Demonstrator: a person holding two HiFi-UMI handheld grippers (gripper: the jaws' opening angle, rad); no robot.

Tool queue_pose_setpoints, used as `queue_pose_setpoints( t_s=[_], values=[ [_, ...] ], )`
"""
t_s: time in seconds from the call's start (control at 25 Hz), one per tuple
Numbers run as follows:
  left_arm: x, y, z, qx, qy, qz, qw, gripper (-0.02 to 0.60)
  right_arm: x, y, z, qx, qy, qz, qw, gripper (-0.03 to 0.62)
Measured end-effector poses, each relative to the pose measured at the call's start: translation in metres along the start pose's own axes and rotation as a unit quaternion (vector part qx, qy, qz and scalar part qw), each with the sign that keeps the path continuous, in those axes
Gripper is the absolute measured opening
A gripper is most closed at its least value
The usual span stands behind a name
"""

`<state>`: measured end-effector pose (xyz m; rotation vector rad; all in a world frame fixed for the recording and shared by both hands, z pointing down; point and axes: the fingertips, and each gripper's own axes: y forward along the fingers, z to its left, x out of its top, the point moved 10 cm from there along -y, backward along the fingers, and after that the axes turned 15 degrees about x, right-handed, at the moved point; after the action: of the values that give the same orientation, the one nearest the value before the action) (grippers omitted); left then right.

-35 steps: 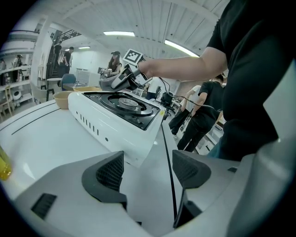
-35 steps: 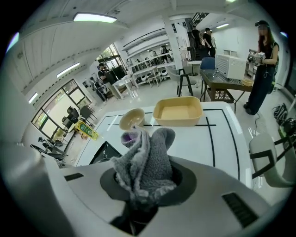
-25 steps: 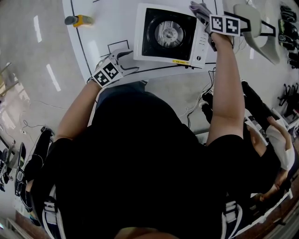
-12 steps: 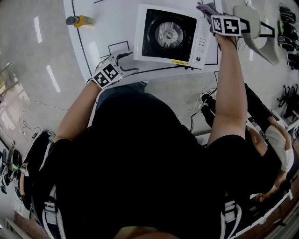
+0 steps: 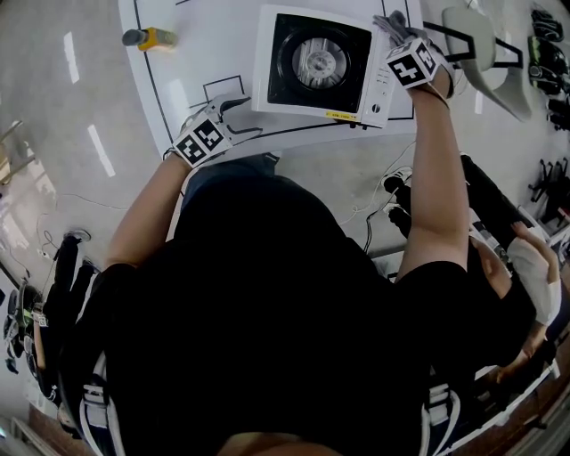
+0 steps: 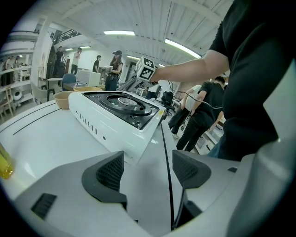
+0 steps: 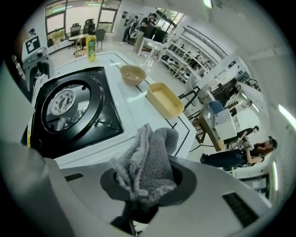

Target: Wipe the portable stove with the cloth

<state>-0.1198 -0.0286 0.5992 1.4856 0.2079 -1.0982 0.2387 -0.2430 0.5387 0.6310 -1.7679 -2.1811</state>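
Note:
The white portable stove point(image 5: 378, 85) with its black top and round burner point(image 5: 319, 61) sits on the white table; it also shows as the stove point(image 6: 111, 122) and the stove point(image 7: 99, 148). My right gripper point(image 5: 389, 24) hangs over the stove's right control strip, shut on a bunched grey cloth point(image 7: 147, 164), whose end is the cloth point(image 5: 390, 21). At the table's front edge, left of the stove, my left gripper point(image 5: 239, 114) is open and holds nothing; between its pads point(image 6: 107, 172) lies bare table.
A yellow bottle point(image 5: 153, 38) lies on the table at far left. Beyond the stove stand a tan bowl point(image 7: 132, 74) and a yellow tray point(image 7: 164, 99). Black lines mark the table point(image 5: 196, 53). People stand around, one at right point(image 5: 525, 267).
My right gripper with the cloth has shifted slightly left and turned, staying over the stove's right side. The left gripper has stayed put.

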Motion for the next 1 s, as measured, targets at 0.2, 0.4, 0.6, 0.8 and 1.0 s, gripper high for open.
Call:
queue_pose_setpoints(
  t_s=[0.2,0.4,0.6,0.8,1.0],
  values=[
    [0.002,-0.002,-0.001,0.006,-0.004,-0.006,1.0000,0.345,-0.006,-0.006,0.019,0.007,-0.038,0.018,0.999,0.109],
    [0.006,-0.006,-0.005,0.014,-0.004,-0.006,0.9999,0.345,-0.013,-0.015,0.046,0.034,-0.051,0.023,0.998,0.109],
    [0.007,-0.011,-0.012,0.019,-0.003,-0.012,0.9997,0.345,-0.029,-0.025,0.075,0.065,-0.040,0.023,0.997,0.109],
    [0.009,-0.016,-0.022,0.020,-0.002,-0.019,0.9996,0.345,-0.046,-0.033,0.103,0.080,-0.031,0.023,0.996,0.107],
    [0.012,-0.020,-0.032,0.026,0.005,-0.014,0.9996,0.345,-0.062,-0.044,0.135,0.099,-0.015,0.018,0.995,0.109]
  ],
)
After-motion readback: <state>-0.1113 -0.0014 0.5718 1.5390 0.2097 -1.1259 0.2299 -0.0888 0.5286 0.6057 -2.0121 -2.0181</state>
